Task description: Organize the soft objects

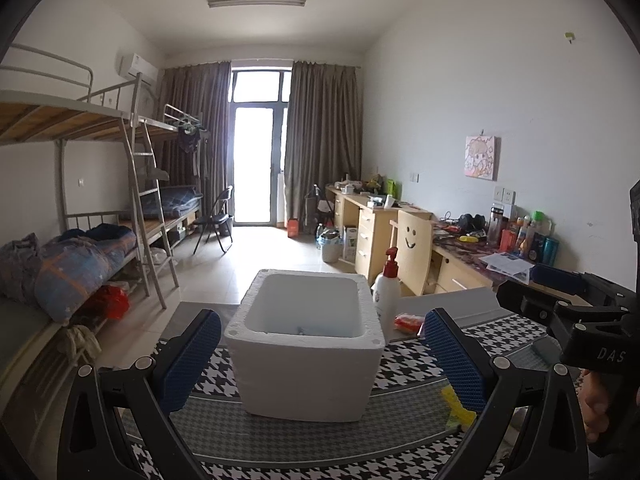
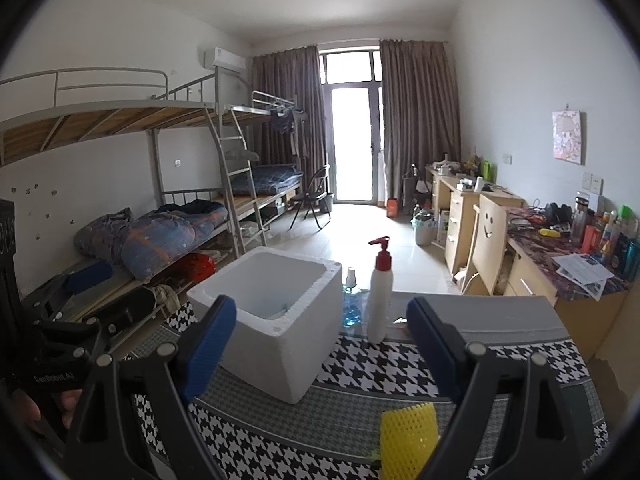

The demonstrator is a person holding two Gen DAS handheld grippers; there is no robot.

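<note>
A white foam box [image 1: 308, 364] stands open on the houndstooth cloth; it also shows in the right wrist view [image 2: 272, 344]. My left gripper [image 1: 320, 360] is open and empty, its blue pads either side of the box. My right gripper [image 2: 324, 356] is open and empty, above the cloth to the right of the box. A yellow foam net sleeve [image 2: 408, 440] lies on the cloth just below the right gripper; part of it shows in the left wrist view [image 1: 458, 404]. A red-orange packet [image 1: 408, 322] lies behind the box, right.
A white pump bottle with a red top [image 2: 380, 296] and a blue liquid bottle [image 2: 352, 304] stand behind the box. The table's cloth [image 2: 400, 368] ends at a grey strip. Bunk beds stand left, desks and a chair right.
</note>
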